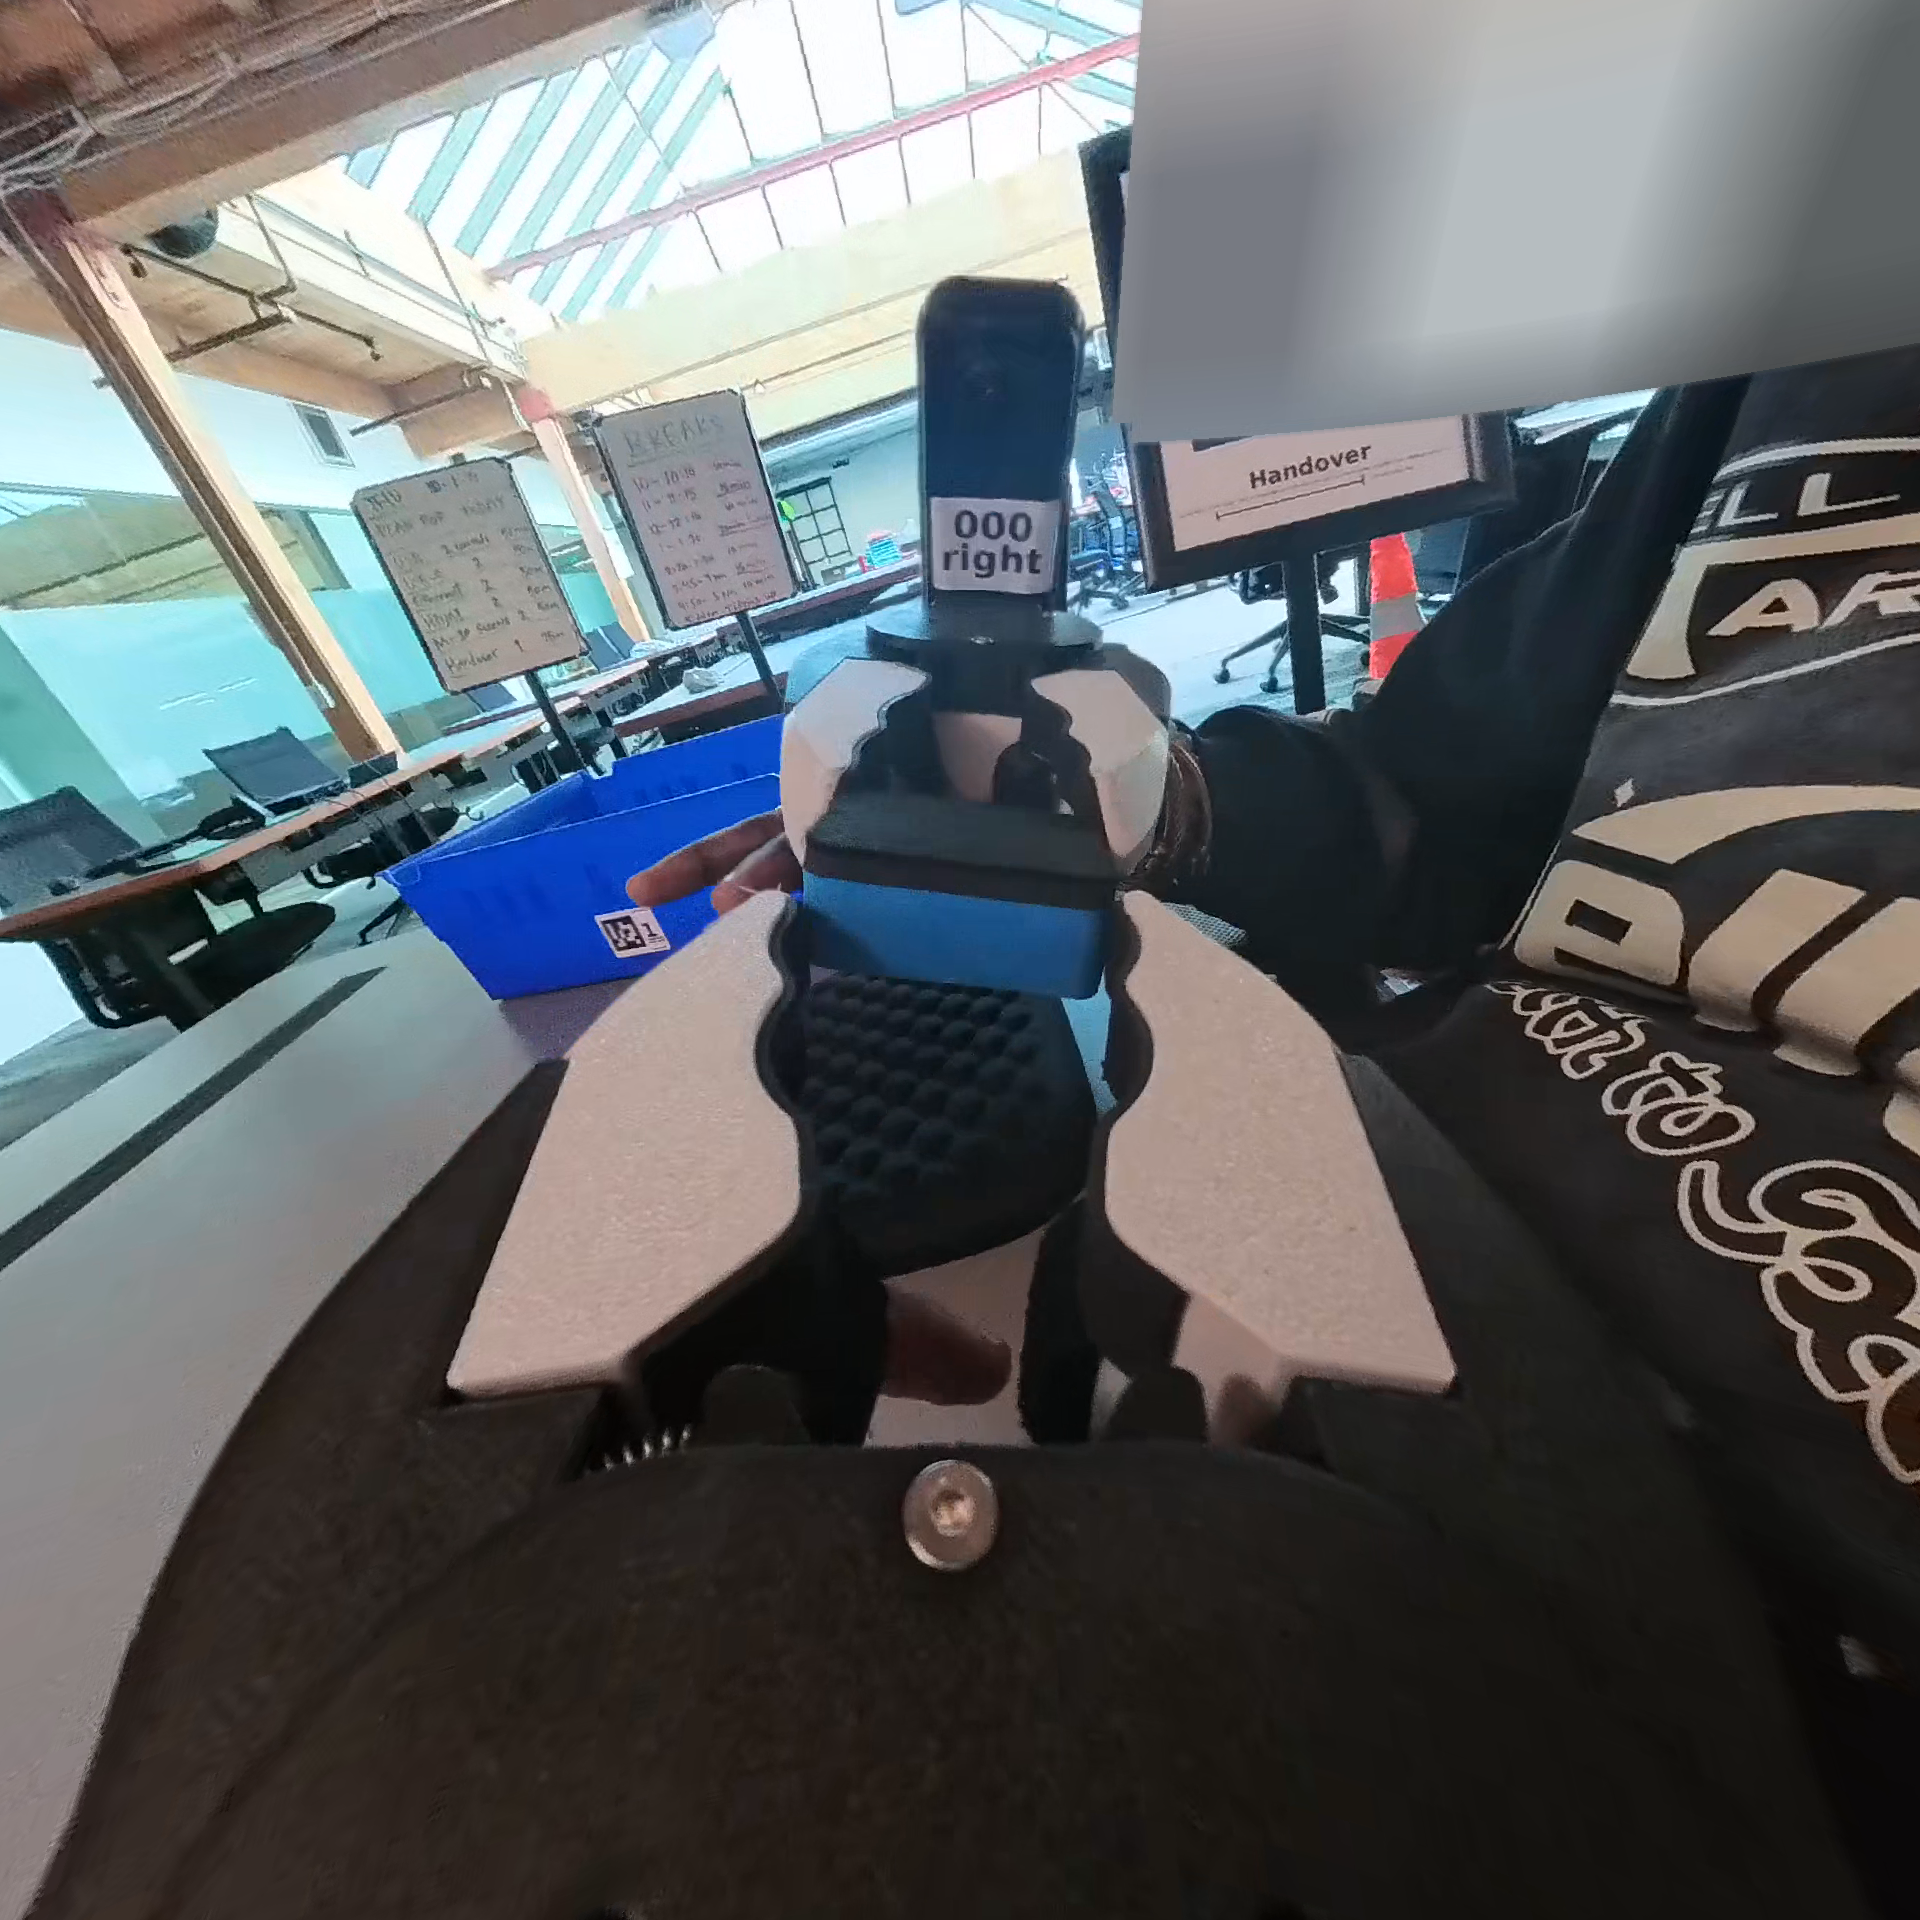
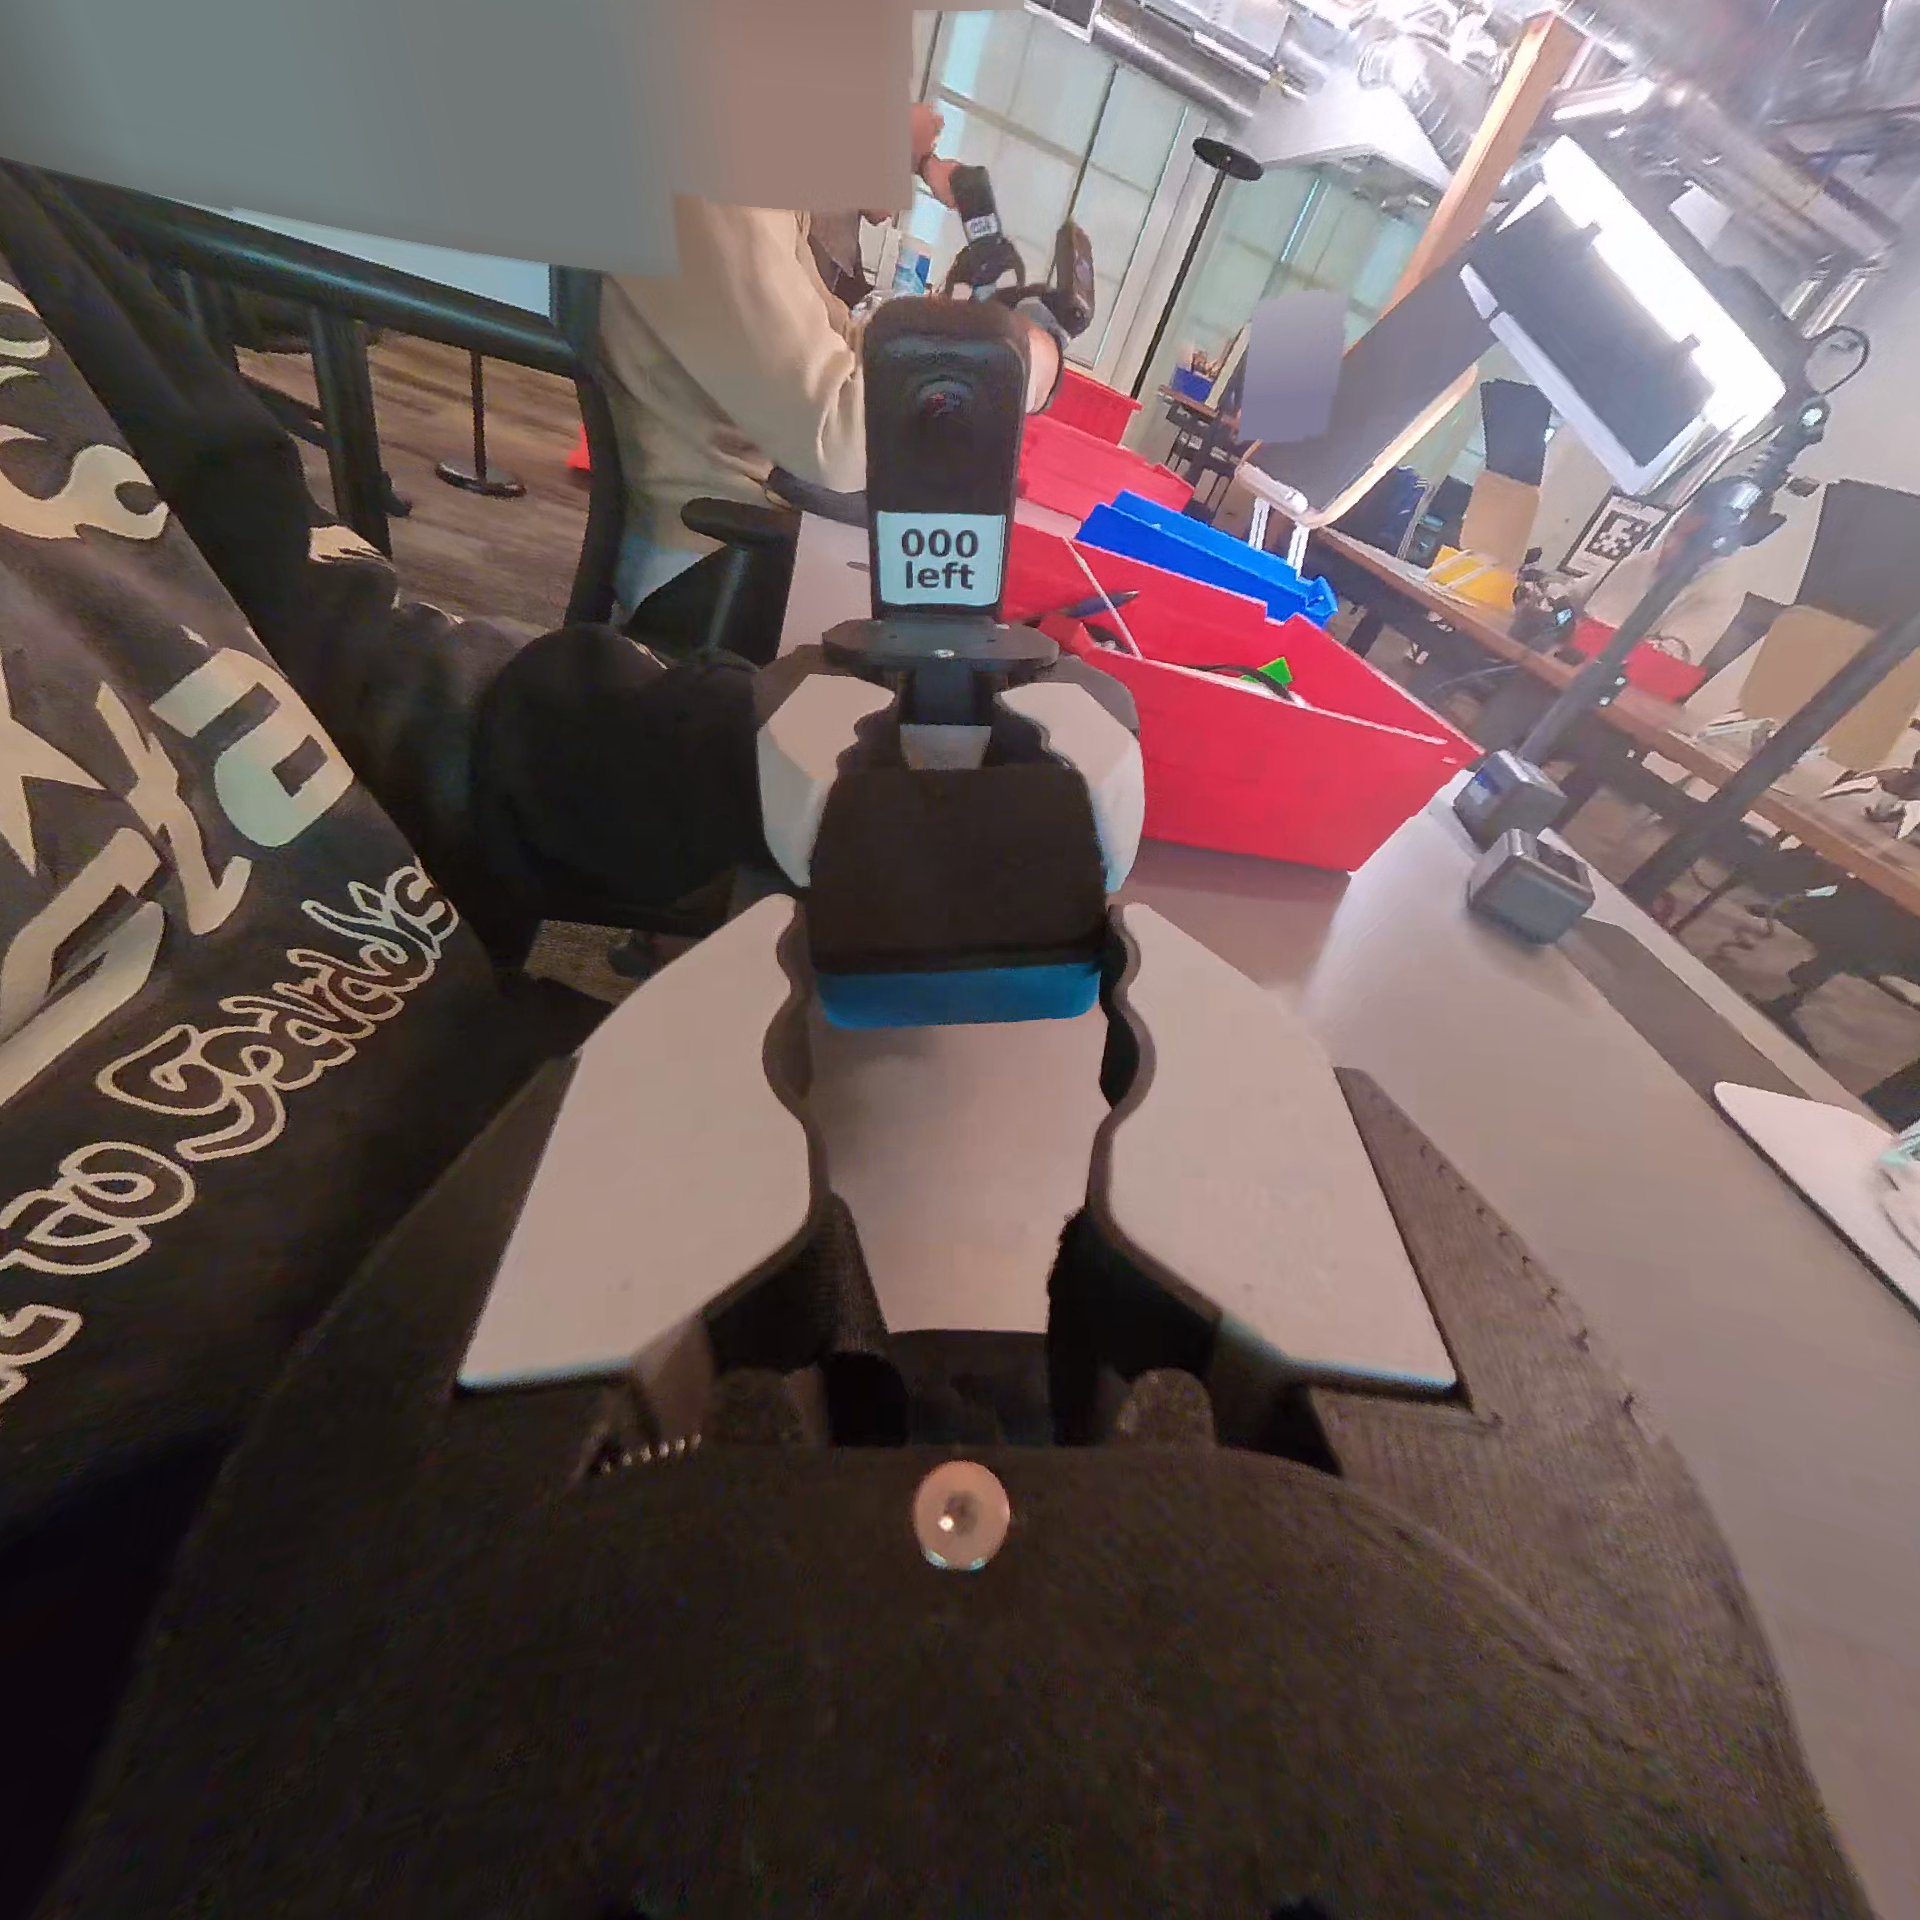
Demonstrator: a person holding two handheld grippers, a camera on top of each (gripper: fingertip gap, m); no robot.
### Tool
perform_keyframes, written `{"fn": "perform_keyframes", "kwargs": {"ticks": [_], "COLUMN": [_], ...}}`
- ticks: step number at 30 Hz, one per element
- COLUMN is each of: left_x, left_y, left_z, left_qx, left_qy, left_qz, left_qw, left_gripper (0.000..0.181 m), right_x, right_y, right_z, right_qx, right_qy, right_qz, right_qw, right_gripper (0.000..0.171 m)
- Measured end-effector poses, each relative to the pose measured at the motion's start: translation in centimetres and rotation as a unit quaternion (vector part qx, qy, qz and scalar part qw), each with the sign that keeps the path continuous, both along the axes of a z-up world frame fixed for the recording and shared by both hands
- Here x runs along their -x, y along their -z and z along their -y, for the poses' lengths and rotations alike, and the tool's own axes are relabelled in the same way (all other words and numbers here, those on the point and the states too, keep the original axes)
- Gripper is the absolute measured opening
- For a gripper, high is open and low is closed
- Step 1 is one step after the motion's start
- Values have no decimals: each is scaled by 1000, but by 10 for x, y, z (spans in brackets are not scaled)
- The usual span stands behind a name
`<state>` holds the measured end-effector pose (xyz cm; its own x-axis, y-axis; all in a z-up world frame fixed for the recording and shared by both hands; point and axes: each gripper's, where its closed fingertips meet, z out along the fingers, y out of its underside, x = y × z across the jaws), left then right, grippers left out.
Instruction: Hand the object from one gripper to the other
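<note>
A black and blue object (image 1: 951, 940) spans the gap between my two grippers, which face each other tip to tip above the table. In the left wrist view its dimpled black body lies between my left gripper's (image 1: 956, 920) white fingers, with the blue band at their tips. Its far end sits in the right gripper (image 1: 971, 821). In the right wrist view the object's blue band (image 2: 956, 992) sits between my right gripper's (image 2: 954, 935) fingertips. The black body runs on into the left gripper (image 2: 954, 831). Both pairs of fingers press against the object's sides.
A grey table (image 1: 208, 1143) lies under the grippers, with a blue bin (image 1: 540, 883) behind. A person's black sweatshirt (image 1: 1662, 935) is close beside them. The right wrist view shows red bins (image 2: 1278, 769), two small grey boxes (image 2: 1527, 883), a white pad (image 2: 1818, 1174) and a seated person (image 2: 727, 364). The tips of both grippers are at nearly the same place.
</note>
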<state>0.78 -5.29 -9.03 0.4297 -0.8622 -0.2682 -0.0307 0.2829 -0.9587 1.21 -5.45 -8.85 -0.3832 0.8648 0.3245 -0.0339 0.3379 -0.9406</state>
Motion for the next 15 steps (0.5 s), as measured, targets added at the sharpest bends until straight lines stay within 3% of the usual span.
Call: {"fn": "perform_keyframes", "kwargs": {"ticks": [3, 6, 8, 11, 13, 15], "left_x": [7, 13, 14, 11, 8, 8], "left_y": [-5, -12, -13, -12, -10, -9], "left_z": [-4, -3, -2, 2, 5, 4], "left_qx": [47, 102, 121, 134, 139, 138], "left_qy": [3, 29, 42, 61, 69, 68], "left_qz": [33, 79, 89, 86, 80, 78], "left_qw": [998, 991, 988, 985, 985, 985], "left_gripper": [54, 54, 54, 54, 54, 54], "right_x": [-1, -6, -4, 1, 4, 4], "right_y": [-14, -18, -14, -13, -10, -9], "right_z": [-1, -2, 0, 1, 0, 0], "right_qx": [-81, -262, -374, -465, -496, -496], "right_qy": [15, 61, 87, 126, 137, 140], "right_qz": [-107, -203, -224, -243, -241, -234], "right_qw": [991, 941, 896, 842, 823, 824], "right_gripper": [62, 53, 50, 39, 22, 21]}}
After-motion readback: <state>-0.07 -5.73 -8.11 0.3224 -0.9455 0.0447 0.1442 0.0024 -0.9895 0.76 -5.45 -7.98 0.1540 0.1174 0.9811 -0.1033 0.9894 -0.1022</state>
